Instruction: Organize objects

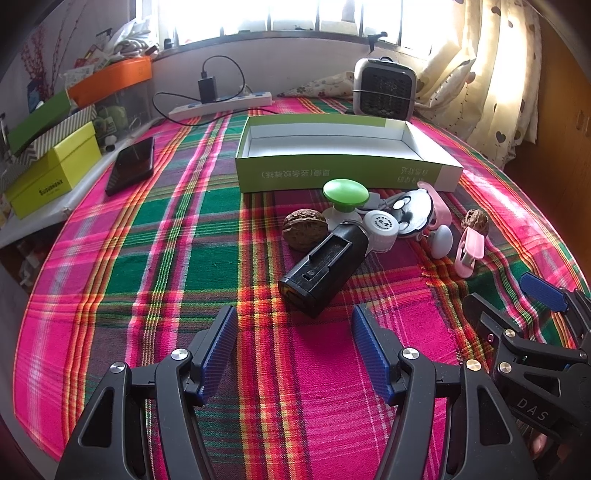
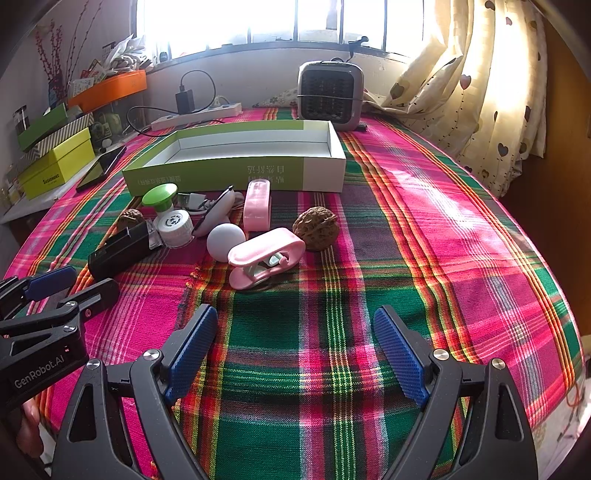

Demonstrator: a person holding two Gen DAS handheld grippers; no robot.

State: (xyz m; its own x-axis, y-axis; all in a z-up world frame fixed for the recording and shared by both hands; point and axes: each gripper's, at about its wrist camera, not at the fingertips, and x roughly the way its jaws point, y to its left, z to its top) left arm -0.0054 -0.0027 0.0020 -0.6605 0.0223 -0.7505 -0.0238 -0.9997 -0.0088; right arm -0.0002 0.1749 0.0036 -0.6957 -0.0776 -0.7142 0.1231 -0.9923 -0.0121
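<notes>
small objects [image 1: 369, 229] lie clustered ahead of both jaws, before the empty green box [image 1: 343, 173]. left gripper [image 1: 295, 350] and right gripper [image 2: 295, 350] stand apart, holding nothing; sorting seems unstarted, and the next move calls for closing on one item.

A home room; heart-print curtain [image 2: 480, 92] at the window, plaid tablecloth [image 2: 369, 277], small heater [image 2: 328, 94].

Blown-out window [image 1: 295, 14] backlight; sharp focus, fisheye-curved dark edges.

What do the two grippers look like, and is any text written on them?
Both the left gripper and the right gripper have black plastic frames with silver screws and ribbed blue pads on the jaws. The left body reads "GenRobot.AI"; the right body reads "DAS".
</notes>
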